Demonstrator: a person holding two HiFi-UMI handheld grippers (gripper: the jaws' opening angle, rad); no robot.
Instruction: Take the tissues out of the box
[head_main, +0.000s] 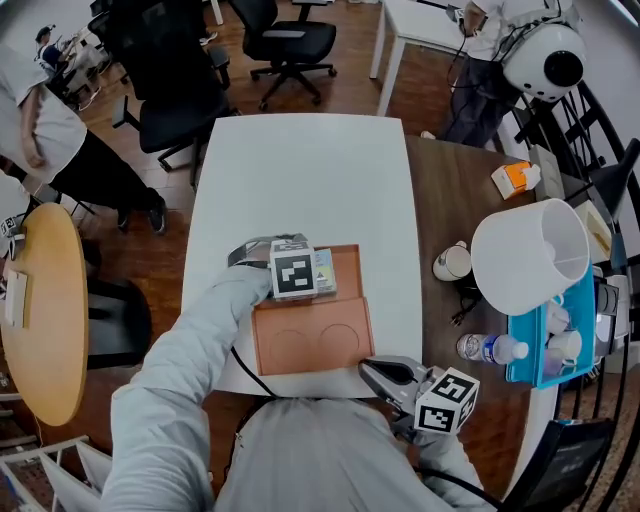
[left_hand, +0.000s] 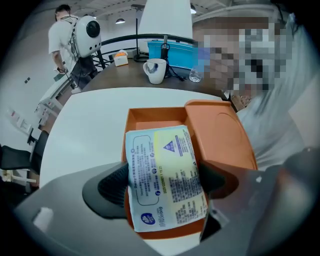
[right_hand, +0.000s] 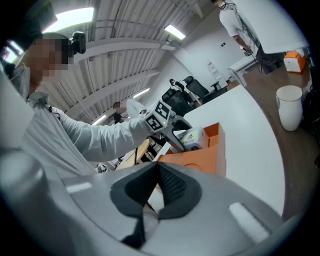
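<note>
Glossy plastic-wrapped tissue pack (left_hand: 165, 177), matt orange cardboard box (left_hand: 220, 130), smooth white table (head_main: 300, 180), ribbed black tool pads (left_hand: 114, 187)

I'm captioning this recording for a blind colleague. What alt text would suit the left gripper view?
The left tongs grip a pack of tissues by its sides, holding it over an open orange box on a white table. The box's lid lies flipped open to the right; a white mug stands on the brown table behind.
</note>
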